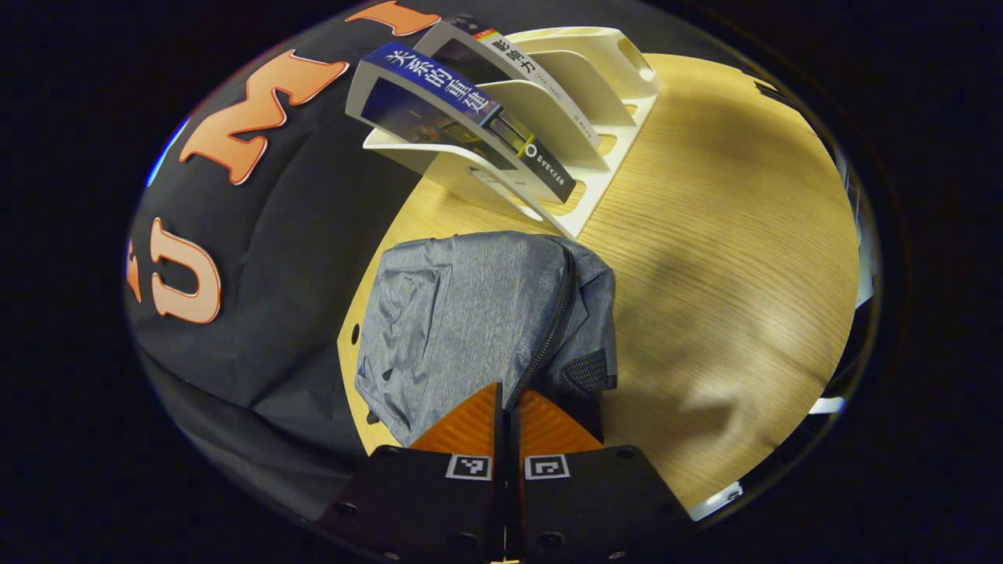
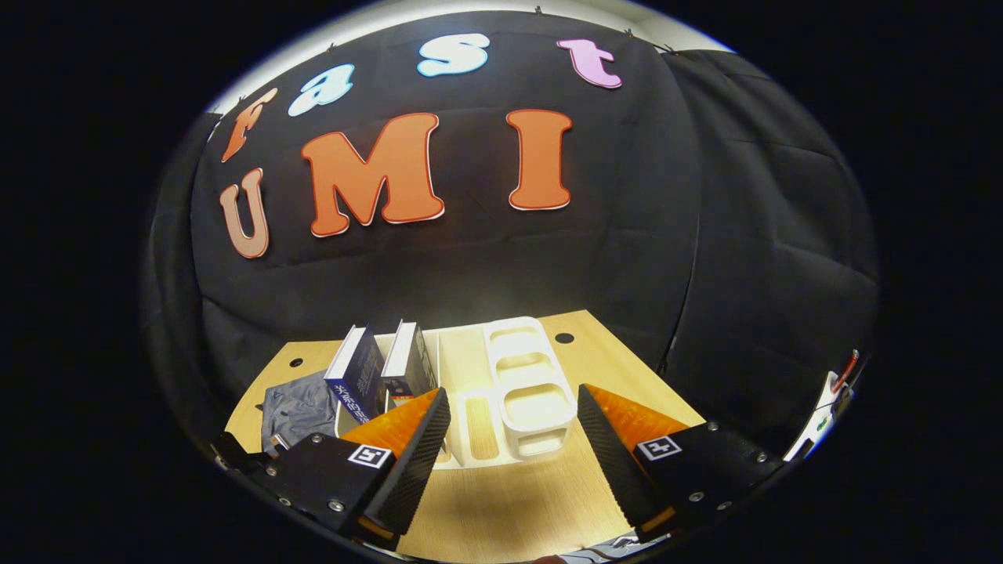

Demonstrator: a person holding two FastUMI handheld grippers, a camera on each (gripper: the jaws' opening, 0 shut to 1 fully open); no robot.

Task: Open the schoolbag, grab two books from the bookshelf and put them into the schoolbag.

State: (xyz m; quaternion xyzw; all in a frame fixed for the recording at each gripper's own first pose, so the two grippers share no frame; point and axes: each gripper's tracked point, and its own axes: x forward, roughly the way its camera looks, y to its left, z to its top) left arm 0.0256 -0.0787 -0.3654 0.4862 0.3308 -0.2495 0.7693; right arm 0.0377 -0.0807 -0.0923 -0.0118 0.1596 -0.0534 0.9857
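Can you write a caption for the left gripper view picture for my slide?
The left gripper, fingers together, pinches at the zipper of the grey schoolbag, with two books waiting in the white bookshelf.

On the table [image 1: 729, 258], the schoolbag [image 1: 470, 313] lies before the bookshelf [image 1: 580, 117] holding two books [image 1: 447, 102].

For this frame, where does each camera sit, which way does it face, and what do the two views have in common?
Left gripper view: rides the left gripper, looking down over the grey schoolbag towards the bookshelf; its fingers are closed at the zipper.
Right gripper view: rides the right gripper, low over the table, facing the bookshelf and booth wall; its fingers are spread.
Shared: schoolbag, bookshelf, two books, table.
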